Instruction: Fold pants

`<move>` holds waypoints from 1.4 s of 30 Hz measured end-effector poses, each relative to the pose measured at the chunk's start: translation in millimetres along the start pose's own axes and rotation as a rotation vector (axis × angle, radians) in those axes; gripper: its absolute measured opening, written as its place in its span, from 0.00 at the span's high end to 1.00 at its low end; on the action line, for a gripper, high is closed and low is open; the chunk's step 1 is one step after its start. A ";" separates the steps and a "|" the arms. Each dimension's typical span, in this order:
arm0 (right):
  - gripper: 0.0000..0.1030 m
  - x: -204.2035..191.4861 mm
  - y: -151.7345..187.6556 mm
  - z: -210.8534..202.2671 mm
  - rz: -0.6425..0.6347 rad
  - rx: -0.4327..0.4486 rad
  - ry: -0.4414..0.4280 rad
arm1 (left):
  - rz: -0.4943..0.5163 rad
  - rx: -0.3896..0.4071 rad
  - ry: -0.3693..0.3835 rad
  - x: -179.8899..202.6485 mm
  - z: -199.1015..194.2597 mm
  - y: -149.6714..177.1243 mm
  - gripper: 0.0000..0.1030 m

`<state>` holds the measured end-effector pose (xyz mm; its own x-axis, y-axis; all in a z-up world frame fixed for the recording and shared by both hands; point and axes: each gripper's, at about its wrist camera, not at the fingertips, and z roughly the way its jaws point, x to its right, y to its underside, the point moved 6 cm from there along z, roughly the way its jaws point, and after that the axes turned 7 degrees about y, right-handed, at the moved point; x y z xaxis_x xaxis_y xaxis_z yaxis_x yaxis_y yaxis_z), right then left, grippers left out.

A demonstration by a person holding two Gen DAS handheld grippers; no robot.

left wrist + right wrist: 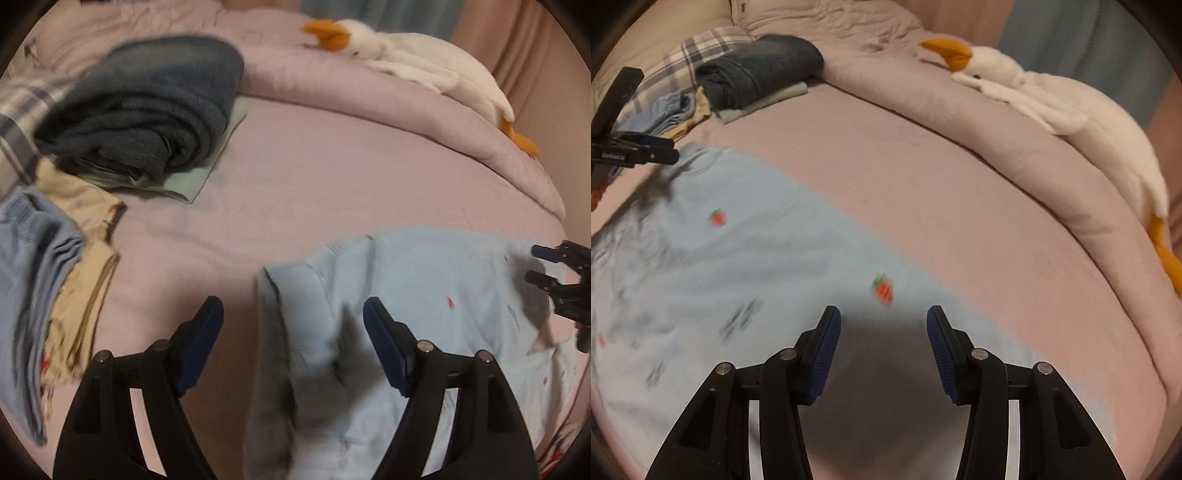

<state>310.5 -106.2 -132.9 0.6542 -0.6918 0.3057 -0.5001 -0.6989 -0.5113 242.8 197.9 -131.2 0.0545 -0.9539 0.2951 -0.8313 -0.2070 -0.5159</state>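
The pants [738,236], light blue with small strawberry prints, lie spread on the pink bed [923,184], close under both cameras and partly folded, one edge already doubled over at the left in the left wrist view. Both tools are released: the left gripper [293,325] hovers with its jaws wide apart over the folded edge, and the right gripper [882,332] hangs just as open above the cloth near a strawberry, gripping nothing. Each casts a dark shadow on the fabric, so both look close to the surface, though whether either touches it I cannot tell.

The step in hand seems to be taking a fresh hold for the next fold. To do it well, each gripper should come down on a free edge or corner and pinch all the layers there, not just the top one. The two holds should sit level with each other so the fold line runs straight. Lift only enough to clear the bed, carry the cloth over evenly, and lay it edge to edge. The stack [147,110] of folded clothes and the goose toy [1052,110] lie well apart, out of the way
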 end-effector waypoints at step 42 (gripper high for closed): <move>0.96 -13.4 -6.8 30.6 -0.147 -0.165 -0.225 | 0.085 -0.105 0.051 -0.4 33.6 -24.1 0.63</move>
<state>322.5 -86.6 -158.1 0.8262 -0.5367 0.1716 -0.4644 -0.8210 -0.3320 281.4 196.0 -145.8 -0.0449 -0.9541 0.2961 -0.8852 -0.0994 -0.4544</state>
